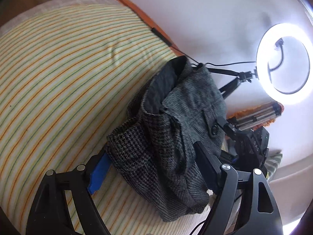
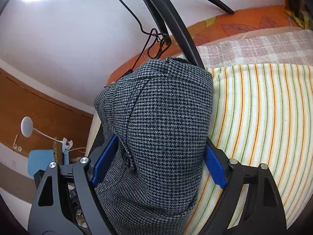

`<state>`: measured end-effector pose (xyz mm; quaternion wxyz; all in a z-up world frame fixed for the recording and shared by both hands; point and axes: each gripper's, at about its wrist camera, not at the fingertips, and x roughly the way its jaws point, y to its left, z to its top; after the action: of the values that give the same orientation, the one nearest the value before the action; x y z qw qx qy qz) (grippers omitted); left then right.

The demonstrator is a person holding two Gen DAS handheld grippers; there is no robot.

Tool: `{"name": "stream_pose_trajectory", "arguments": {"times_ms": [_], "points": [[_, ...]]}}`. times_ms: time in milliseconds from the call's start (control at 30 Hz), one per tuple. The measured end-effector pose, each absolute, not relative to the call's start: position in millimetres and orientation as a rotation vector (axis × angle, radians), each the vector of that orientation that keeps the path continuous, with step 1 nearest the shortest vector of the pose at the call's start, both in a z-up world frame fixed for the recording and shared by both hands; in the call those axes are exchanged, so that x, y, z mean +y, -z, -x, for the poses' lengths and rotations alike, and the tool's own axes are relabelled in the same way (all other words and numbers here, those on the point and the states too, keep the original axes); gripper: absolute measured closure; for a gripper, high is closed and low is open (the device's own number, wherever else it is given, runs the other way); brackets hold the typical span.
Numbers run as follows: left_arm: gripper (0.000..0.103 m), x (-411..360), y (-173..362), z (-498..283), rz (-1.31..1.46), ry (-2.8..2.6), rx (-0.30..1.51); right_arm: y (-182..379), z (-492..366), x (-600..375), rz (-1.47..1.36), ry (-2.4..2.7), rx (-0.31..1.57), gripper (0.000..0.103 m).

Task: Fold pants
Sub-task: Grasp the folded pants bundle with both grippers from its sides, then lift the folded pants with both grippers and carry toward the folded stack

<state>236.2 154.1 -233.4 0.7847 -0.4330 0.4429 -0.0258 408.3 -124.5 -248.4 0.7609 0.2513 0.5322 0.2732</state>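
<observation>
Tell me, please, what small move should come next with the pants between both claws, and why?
Probably lower the pants flat onto the striped sheet: both the left claw and right claw have the bunched cloth between their fingers, lifted off the bed.

Both wrist views close over pants (image 1: 172, 129), facing striped bedsheet (image 2: 254, 117)

Pants (image 1: 172, 133) on striped bed (image 1: 58, 78)

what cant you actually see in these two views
- Left wrist: the left tool's grip point, covered by the bunched pants.
- Right wrist: the right tool's fingertips, behind the pants.
- Both views: pant legs and hems, buried in folds.
</observation>
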Motion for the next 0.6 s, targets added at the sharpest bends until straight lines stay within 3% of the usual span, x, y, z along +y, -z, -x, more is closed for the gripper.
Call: {"name": "stream_pose_trajectory", "arguments": {"times_ms": [300,333,367,400,533,600], "points": [[0.023,154,232,-250,0.93,0.033,0.933,256,-425,-126,-0.672,-0.593,1.142,0.013],[0.025,152,231,-251,0.923,0.042,0.928,255,-426,-125,-0.672,-0.592,1.141,0.013],[0.035,149,229,-252,0.904,0.045,0.925,255,-427,-124,-0.663,-0.591,1.139,0.015],[0.043,146,227,-253,0.88,0.046,0.925,254,-427,-122,-0.646,-0.581,1.136,0.02],[0.052,137,218,-256,0.8,0.066,0.907,249,-425,-119,-0.618,-0.561,1.117,0.05],[0.059,133,212,-256,0.761,0.075,0.896,244,-422,-120,-0.591,-0.559,1.105,0.059]]}}
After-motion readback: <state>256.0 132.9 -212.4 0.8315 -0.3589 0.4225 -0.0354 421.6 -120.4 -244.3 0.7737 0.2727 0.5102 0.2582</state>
